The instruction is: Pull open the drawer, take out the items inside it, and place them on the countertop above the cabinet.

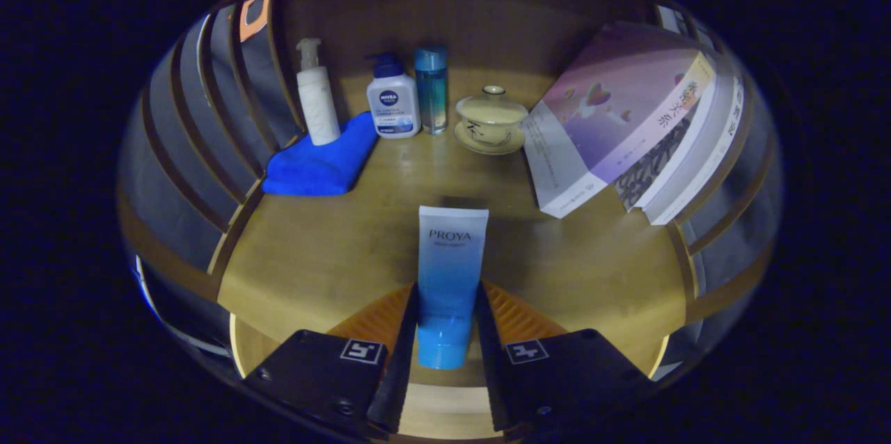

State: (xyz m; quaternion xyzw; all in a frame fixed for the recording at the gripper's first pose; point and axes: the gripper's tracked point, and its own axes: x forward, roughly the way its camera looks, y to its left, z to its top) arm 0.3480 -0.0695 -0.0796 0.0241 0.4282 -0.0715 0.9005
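The blue tube (449,284) stands cap-down, pinched between the two fingers of the gripper (445,333) over the wooden countertop (313,256), with a folded blue cloth (317,162), bottles, a lidded cup (491,120) and leaning books (626,131) far behind.

The light is dim and warm, brightest on the middle of the wooden surface (334,249), where a soft sheen shows, and it falls off towards the back wall. The tube (449,277) throws a short shadow behind it. Straight slats bow outwards strongly at both sides. Focus is fairly sharp throughout.
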